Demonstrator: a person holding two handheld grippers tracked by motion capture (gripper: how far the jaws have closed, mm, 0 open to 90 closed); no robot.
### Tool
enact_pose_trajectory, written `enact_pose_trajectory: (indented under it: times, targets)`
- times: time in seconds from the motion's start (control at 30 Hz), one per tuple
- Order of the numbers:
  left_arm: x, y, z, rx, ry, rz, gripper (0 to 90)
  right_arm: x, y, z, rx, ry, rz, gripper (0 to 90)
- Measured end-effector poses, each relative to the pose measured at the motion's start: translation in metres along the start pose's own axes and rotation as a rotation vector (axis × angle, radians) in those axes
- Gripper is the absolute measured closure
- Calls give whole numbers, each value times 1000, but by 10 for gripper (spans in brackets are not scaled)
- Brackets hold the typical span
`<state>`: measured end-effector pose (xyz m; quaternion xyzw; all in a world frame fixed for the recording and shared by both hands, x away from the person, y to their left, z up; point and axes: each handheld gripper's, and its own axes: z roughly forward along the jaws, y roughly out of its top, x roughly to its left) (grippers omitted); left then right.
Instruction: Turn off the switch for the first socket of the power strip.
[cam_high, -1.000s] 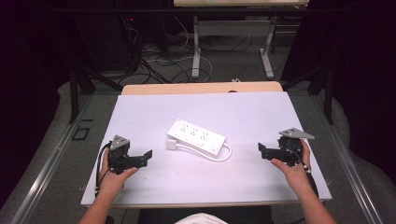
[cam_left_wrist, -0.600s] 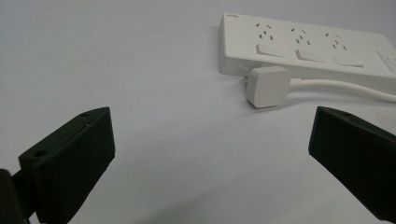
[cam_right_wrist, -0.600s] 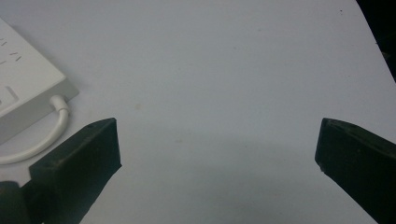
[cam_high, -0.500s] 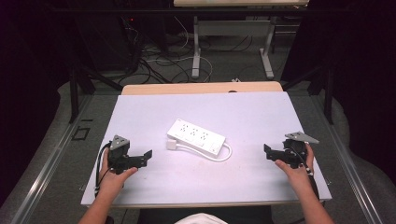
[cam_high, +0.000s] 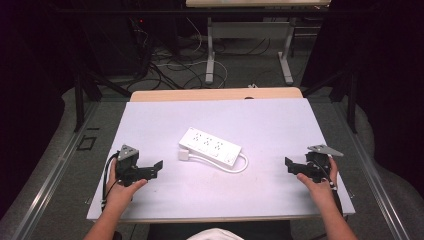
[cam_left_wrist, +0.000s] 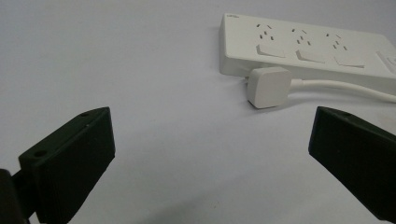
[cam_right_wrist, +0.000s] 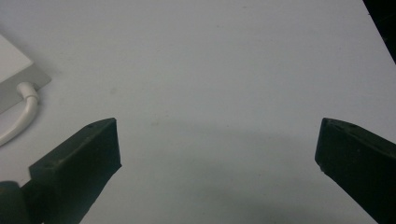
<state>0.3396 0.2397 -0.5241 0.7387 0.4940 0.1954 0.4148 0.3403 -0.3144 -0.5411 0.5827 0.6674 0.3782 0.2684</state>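
Power strip (cam_high: 211, 147) lies centred on the tabletop (cam_high: 280, 125), both tools spread, nothing held.
Rigid, light, slippery plastic is judged: best gripped across its narrow sides, left tool (cam_high: 150, 169) nearest, right tool (cam_high: 296, 166) farther.

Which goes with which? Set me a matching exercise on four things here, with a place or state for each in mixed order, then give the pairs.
Things:
1. power strip
2. plug
3. left gripper
4. right gripper

Places or states:
A. open, near the table's right edge
B. lies beside the strip on its own white cable
C. open, near the table's left edge
D. lies flat in the middle of the white table

Pairs: 1-D, 2-B, 3-C, 4-A
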Motion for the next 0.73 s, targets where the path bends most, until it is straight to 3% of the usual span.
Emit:
enact_pose_trajectory:
  times: [0.53,0.73]
  targets:
    - [1,-1,0,-12,10,-3,5,1,0,3,1,8,5,0]
    - [2,0,-1,5,2,0,5,1,-1,3,1,8,6,0]
